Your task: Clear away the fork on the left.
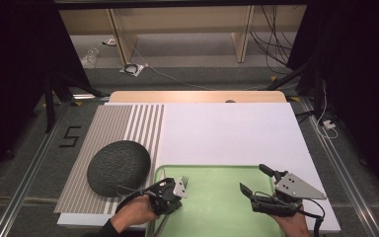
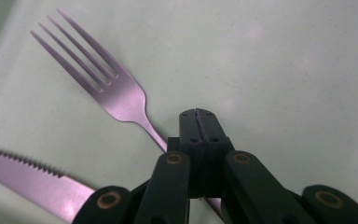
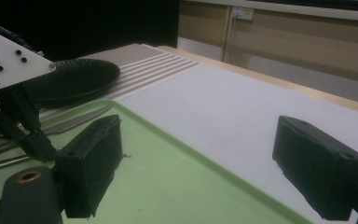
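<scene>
A metal fork (image 2: 116,93) lies on the green tray (image 1: 217,202) with a serrated knife (image 2: 28,172) beside it. My left gripper (image 2: 198,116) is shut, its jaws pressed together right over the fork's neck; the handle runs on beneath them. From above, the left gripper (image 1: 177,191) is at the tray's left end with the fork's tines (image 1: 185,180) poking out past it. My right gripper (image 1: 254,178) stands open over the tray's right part, nothing between its jaws. In the right gripper view the left gripper (image 3: 39,144) touches down among the cutlery.
A dark round textured mat (image 1: 118,168) lies left of the tray on a striped placemat (image 1: 113,128). A white board (image 1: 227,133) covers the table behind the tray. Cables and shelf legs are on the floor beyond.
</scene>
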Demonstrator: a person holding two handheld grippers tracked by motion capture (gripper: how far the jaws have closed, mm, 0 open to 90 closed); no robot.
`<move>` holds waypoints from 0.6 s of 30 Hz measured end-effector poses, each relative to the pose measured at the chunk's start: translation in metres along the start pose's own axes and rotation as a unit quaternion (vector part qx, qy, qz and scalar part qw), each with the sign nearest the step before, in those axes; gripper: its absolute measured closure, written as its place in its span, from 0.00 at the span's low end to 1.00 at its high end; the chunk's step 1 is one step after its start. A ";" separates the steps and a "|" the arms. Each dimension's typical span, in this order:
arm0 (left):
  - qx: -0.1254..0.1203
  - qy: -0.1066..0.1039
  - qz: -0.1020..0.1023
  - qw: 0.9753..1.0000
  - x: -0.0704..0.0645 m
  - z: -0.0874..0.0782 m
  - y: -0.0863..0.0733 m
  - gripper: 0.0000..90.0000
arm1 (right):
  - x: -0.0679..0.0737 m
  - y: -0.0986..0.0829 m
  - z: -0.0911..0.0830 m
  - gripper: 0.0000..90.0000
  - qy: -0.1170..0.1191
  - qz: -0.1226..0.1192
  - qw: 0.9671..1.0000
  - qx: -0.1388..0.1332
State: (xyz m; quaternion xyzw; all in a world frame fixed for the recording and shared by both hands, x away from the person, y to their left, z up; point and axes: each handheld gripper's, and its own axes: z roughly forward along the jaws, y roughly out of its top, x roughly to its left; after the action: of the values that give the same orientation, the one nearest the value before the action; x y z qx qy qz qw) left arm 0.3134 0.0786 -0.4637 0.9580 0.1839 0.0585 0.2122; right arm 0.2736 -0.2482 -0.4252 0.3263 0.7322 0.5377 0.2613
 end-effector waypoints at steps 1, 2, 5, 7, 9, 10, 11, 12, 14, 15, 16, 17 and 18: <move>0.002 0.001 -0.002 1.000 0.002 0.000 -0.001 1.00 | 0.000 0.000 0.000 0.18 0.000 0.000 1.000 0.000; 0.003 0.002 -0.004 1.000 0.004 -0.001 -0.002 1.00 | 0.000 0.000 0.000 0.18 0.000 -0.001 1.000 0.000; 0.003 0.002 -0.012 1.000 0.007 -0.001 -0.003 1.00 | 0.000 0.000 0.000 0.18 0.001 0.001 1.000 0.001; 0.004 0.003 -0.015 1.000 0.009 -0.002 -0.005 1.00 | 0.000 0.000 0.000 0.18 0.001 0.001 1.000 0.001; 0.006 0.003 -0.017 1.000 0.011 -0.003 -0.006 1.00 | 0.000 0.000 0.000 0.18 0.000 0.001 1.000 0.001; 0.007 0.004 -0.019 1.000 0.013 -0.003 -0.007 1.00 | 0.000 0.000 0.000 0.18 0.000 0.001 1.000 0.001; 0.007 0.004 -0.021 1.000 0.014 -0.003 -0.007 1.00 | 0.000 0.000 0.000 0.18 0.000 0.001 1.000 0.001; 0.006 0.005 -0.023 1.000 0.014 -0.004 -0.008 1.00 | 0.000 0.000 0.000 0.18 0.001 0.000 1.000 0.001; 0.007 0.006 -0.025 1.000 0.016 -0.004 -0.009 1.00 | 0.000 0.000 0.000 0.18 0.000 0.000 1.000 0.002; 0.007 0.006 -0.027 1.000 0.016 -0.004 -0.009 1.00 | 0.000 0.000 0.000 0.18 0.000 0.000 1.000 0.002; 0.007 0.005 -0.026 1.000 0.017 -0.004 -0.010 1.00 | 0.000 0.000 0.000 0.18 0.001 0.002 1.000 0.001; 0.008 0.006 -0.028 1.000 0.017 -0.004 -0.010 1.00 | 0.000 0.000 0.000 0.18 0.000 0.001 1.000 0.001; 0.008 0.007 -0.028 1.000 0.017 -0.005 -0.010 1.00 | 0.000 0.000 0.000 0.18 0.000 0.001 1.000 0.001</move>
State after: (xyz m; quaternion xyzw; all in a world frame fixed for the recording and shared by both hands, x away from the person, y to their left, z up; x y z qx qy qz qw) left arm 0.3251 0.0951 -0.4633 0.9538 0.2121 0.0575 0.2047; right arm 0.2737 -0.2484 -0.4253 0.3273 0.7321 0.5375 0.2605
